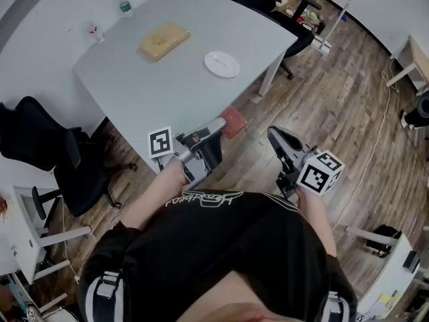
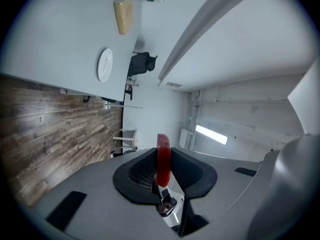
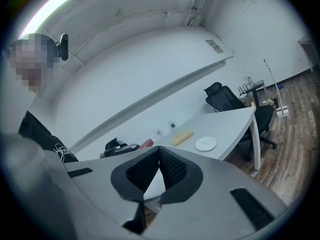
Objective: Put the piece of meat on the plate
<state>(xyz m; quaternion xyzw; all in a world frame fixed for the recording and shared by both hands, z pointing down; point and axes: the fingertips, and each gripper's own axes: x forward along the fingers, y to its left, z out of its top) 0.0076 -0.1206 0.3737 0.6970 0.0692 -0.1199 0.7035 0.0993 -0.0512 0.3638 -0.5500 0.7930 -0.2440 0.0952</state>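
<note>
Red, flat meat slice [image 2: 163, 156] clamped edge-on between black ribbed pads of left gripper [image 1: 224, 127], held past grey table [image 1: 134, 86] edge, well apart from round white plate [image 1: 222, 64]. Right gripper [image 3: 160, 153] jaws pressed together, nothing held.

Ahead of left fingers [image 1: 212, 127]: bare surface [image 1: 134, 86], open up to plate [image 1: 222, 64].
Beyond plate: yellow block [image 1: 163, 40], bottle [image 1: 125, 5].
Left of fingers: office chair [image 1: 77, 163].

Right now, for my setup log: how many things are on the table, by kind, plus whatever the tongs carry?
plate: 1
yellow block: 1
bottle: 1
small glass: 1
piece of meat, carried, not yet on the table: 1
Total: 5
</note>
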